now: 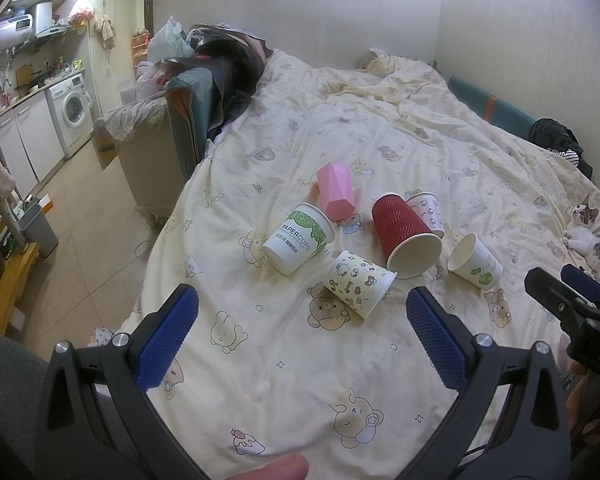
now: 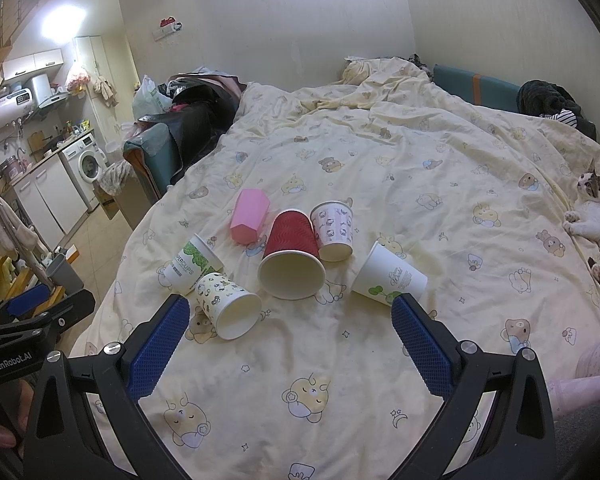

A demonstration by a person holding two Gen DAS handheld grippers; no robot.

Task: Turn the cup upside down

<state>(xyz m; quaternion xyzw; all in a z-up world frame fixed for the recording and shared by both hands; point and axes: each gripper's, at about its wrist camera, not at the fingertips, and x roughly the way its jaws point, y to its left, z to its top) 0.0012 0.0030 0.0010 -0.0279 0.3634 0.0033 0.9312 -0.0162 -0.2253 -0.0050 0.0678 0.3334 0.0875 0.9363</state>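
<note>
Several cups lie on their sides on the bed. A red ribbed cup (image 1: 404, 232) (image 2: 290, 254) lies in the middle, mouth toward me. Around it are a pink faceted cup (image 1: 334, 194) (image 2: 250, 216), a green-leaf "PAPERCUPS" cup (image 1: 298, 238) (image 2: 192, 264), a cartoon-print cup (image 1: 358, 284) (image 2: 228, 304), a pink-print cup (image 1: 426, 210) (image 2: 334, 232) and a white sprout cup (image 1: 474, 262) (image 2: 388, 274). My left gripper (image 1: 302, 340) is open and empty, short of the cups. My right gripper (image 2: 290, 344) is open and empty, also short of them.
The cream bear-print duvet (image 1: 284, 360) (image 2: 440, 184) covers the bed. A cat (image 1: 588, 236) (image 2: 596, 224) lies at the right edge. A cluttered sofa (image 1: 188, 108) stands at the bed's left, with kitchen units and a washing machine (image 1: 74, 110) beyond. A grey bin (image 1: 40, 230) stands on the floor.
</note>
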